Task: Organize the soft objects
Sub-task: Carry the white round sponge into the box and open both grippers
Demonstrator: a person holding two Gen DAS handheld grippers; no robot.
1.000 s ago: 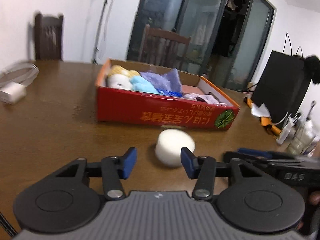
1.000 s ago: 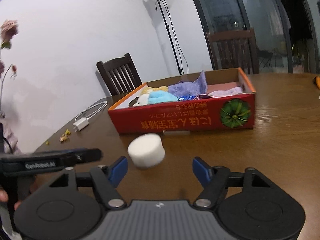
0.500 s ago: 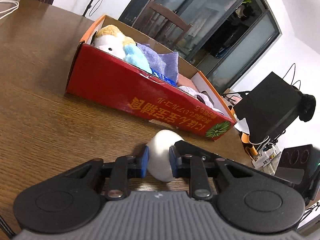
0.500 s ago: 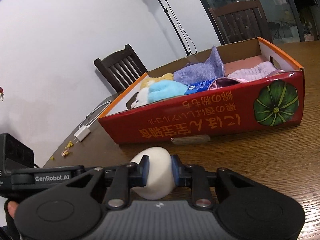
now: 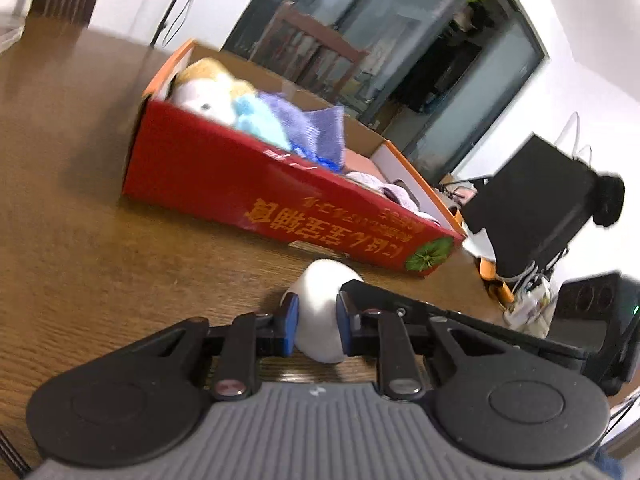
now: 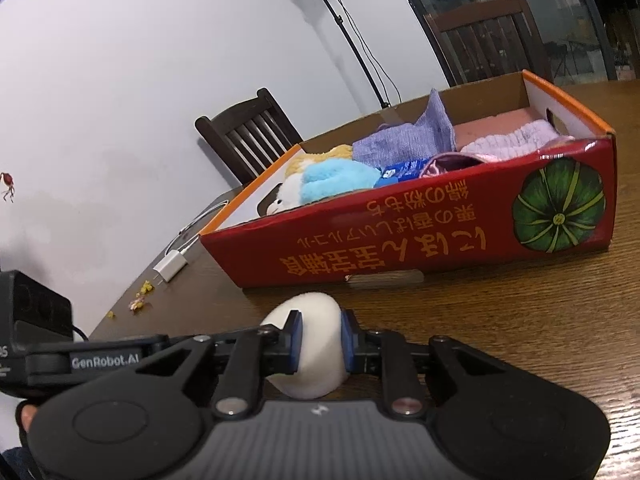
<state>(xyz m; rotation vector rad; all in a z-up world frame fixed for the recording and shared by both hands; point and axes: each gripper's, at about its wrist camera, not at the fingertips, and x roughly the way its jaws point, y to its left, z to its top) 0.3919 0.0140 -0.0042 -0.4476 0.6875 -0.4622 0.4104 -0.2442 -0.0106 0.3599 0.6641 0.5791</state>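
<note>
Both grippers have come in and closed on the white sponge (image 5: 320, 316) since a second ago, when it sat loose on the table between open jaws. Their jaws have just been closing, and now the sponge is pinched from two sides at once.

Starting at the left, the left gripper (image 5: 317, 322) has its blue pads pressed into the sponge. The sponge bulges out above and below the pads, so it looks very soft and light. It squashes easily, so a gentle squeeze across its middle should be enough. It should not break or slip much.

Next to it, the right gripper (image 6: 320, 342) squeezes the same sponge, and its pads dent the sides too. Whether the sponge rests on the wooden table (image 6: 520, 340) or is just off it, I cannot tell; it is just in front of the red box (image 6: 420, 240).

The box already holds a fluffy toy (image 6: 320, 184), a purple cloth (image 6: 404, 140) and other soft things.

The table is brown, smooth and shiny. A white charger (image 6: 170, 270) lies far off to the side, with crumbs near it. Dark wooden chairs stand behind the table, by a white wall and big dark glass doors (image 5: 400, 40).
</note>
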